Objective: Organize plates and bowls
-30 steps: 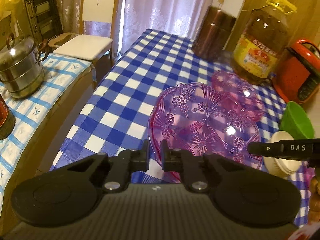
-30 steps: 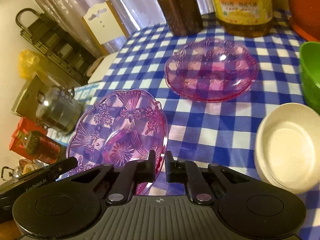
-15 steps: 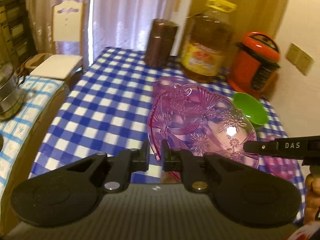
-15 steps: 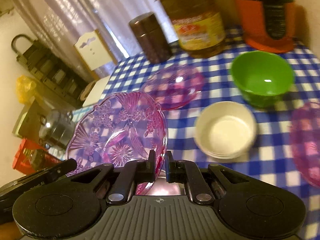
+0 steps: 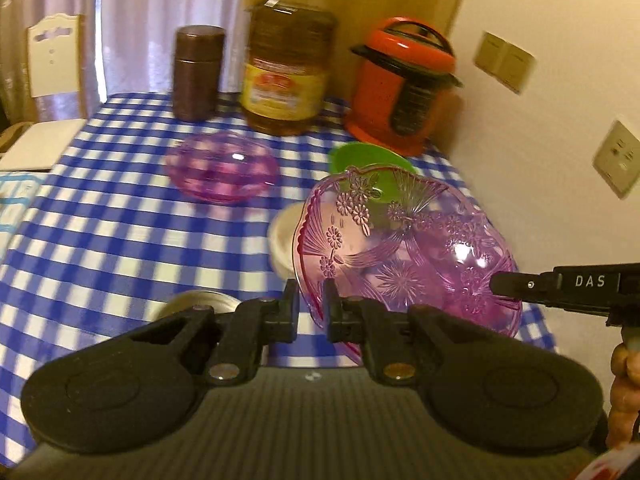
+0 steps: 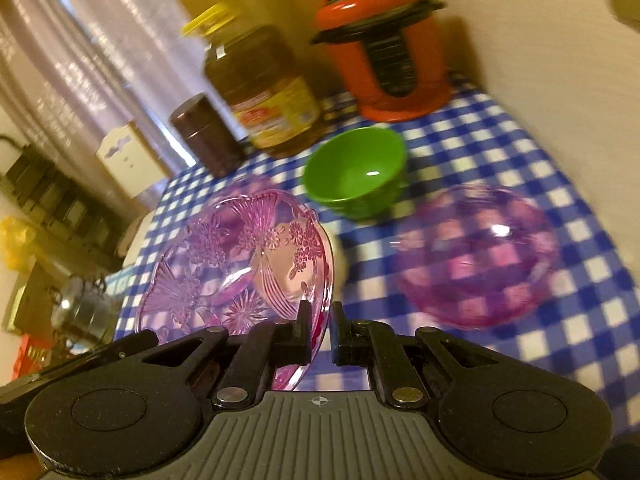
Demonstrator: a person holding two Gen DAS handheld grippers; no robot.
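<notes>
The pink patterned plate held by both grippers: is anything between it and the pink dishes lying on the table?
The pink patterned plate hangs over the cream bowl, with the green bowl just behind. One pink dish lies on its right and another pink dish on its left; nothing visible blocks either path.

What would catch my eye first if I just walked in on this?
Probably the pink patterned glass plate, held in the air by its rim between the left hand-held gripper and the right hand-held gripper. Behind it, on the blue checked tablecloth, stand a green bowl and an orange cooker.
</notes>
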